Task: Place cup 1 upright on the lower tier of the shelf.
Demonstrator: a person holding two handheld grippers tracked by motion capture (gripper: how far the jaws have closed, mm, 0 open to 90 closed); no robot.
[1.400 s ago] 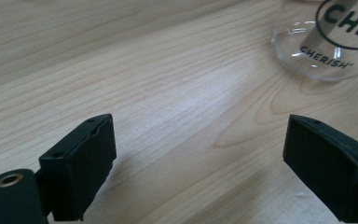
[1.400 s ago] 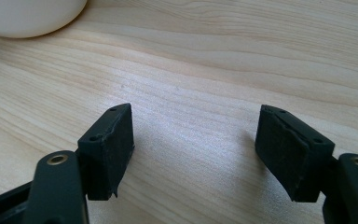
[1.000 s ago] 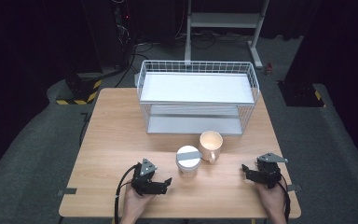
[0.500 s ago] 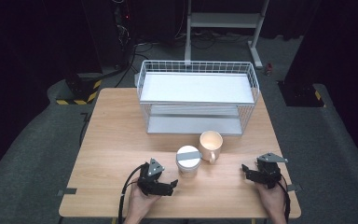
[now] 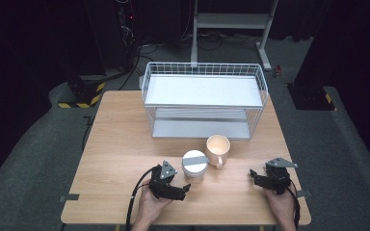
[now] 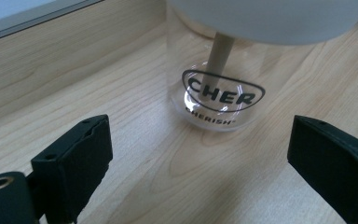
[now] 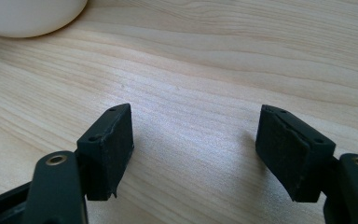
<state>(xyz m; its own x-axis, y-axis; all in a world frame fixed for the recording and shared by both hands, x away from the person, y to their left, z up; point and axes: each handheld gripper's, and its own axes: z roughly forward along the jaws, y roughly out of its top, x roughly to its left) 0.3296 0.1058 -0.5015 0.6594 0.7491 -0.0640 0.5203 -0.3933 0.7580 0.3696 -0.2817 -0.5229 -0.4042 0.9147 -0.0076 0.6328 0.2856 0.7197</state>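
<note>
A white wire rack [image 5: 203,98] with two shelves stood at the far middle of the wooden table [image 5: 120,144]. In front of it, a cream mug [image 5: 217,148] sat just beside a clear glass jar [image 5: 195,164] with a white lid, the two near the table's front middle and so close that contact could not be judged. In the left gripper view, the jar [image 6: 223,88] bore a black oval logo reading "CHER" with "CHERISH" beneath, and a wooden stick stood inside it under the white lid.

The left gripper [image 5: 185,188] lay low over the table, held by a hand [image 5: 150,204] that came in from the bottom edge, and pointed right and slightly forward toward the jar's base. Its jaws stood wide apart, holding nothing, the jar just ahead of them and untouched. Nothing stood between them and the jar.

The right gripper [image 5: 253,175] rested near the table's front right, held by the other hand [image 5: 279,204], pointing left. Its jaws also stood apart over bare wood, with the mug's rounded base [image 7: 30,16] at the upper left of its own view, well ahead.
</note>
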